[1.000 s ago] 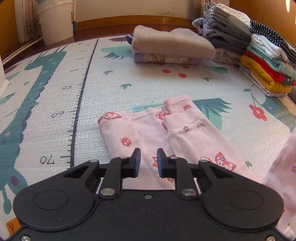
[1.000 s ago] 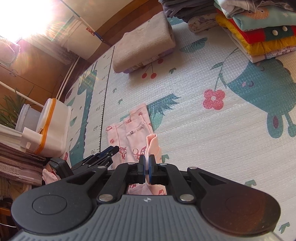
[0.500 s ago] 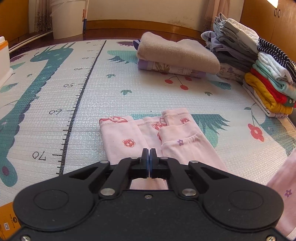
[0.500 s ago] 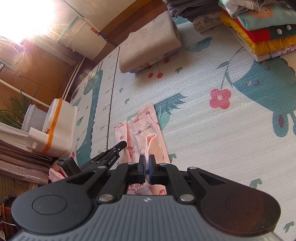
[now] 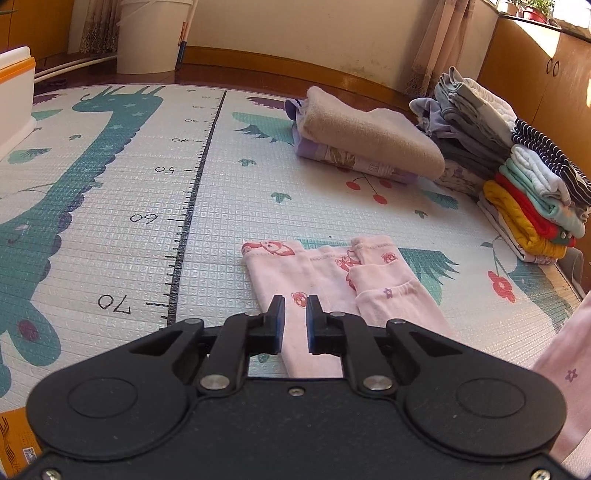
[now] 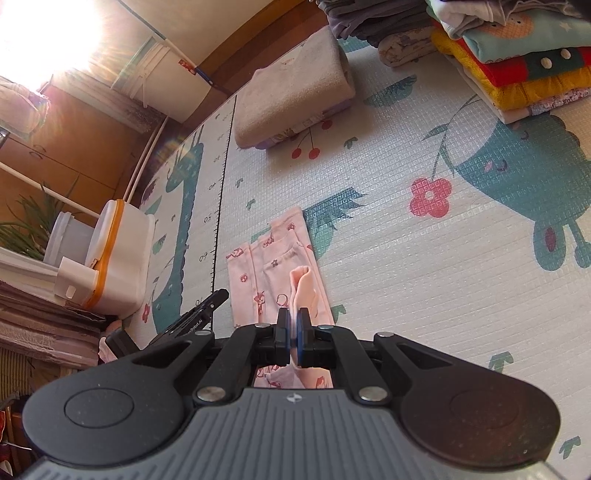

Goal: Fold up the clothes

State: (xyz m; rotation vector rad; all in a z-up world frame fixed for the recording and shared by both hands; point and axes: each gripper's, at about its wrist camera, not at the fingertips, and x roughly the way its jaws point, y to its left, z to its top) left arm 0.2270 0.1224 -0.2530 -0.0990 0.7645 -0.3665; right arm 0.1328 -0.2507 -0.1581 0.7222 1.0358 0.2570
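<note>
Pink fox-print pants [image 5: 325,273] lie partly folded on the play mat [image 5: 110,206]. My left gripper [image 5: 295,321] hovers low over their near left part, its fingers a small gap apart with nothing pinched between them. My right gripper [image 6: 294,338] is shut on a fold of the same pink pants [image 6: 266,266], and the pinched edge [image 6: 304,284] stands up off the mat. In the left wrist view this lifted cloth [image 5: 565,369] hangs at the right edge. In the right wrist view the left gripper's fingers [image 6: 207,310] show to the left of the pants.
A beige folded towel on a purple bundle [image 5: 369,136] sits at the back of the mat. A tall stack of folded clothes [image 5: 524,184] lines the right side. A white bin with an orange band [image 6: 118,251] stands off the mat's left edge, and a white bucket [image 5: 151,33] by the wall.
The left gripper was open, shut half a second ago, and now stands open again, drawn back a little. The right gripper stays shut on the pink pants and has risen slightly.
</note>
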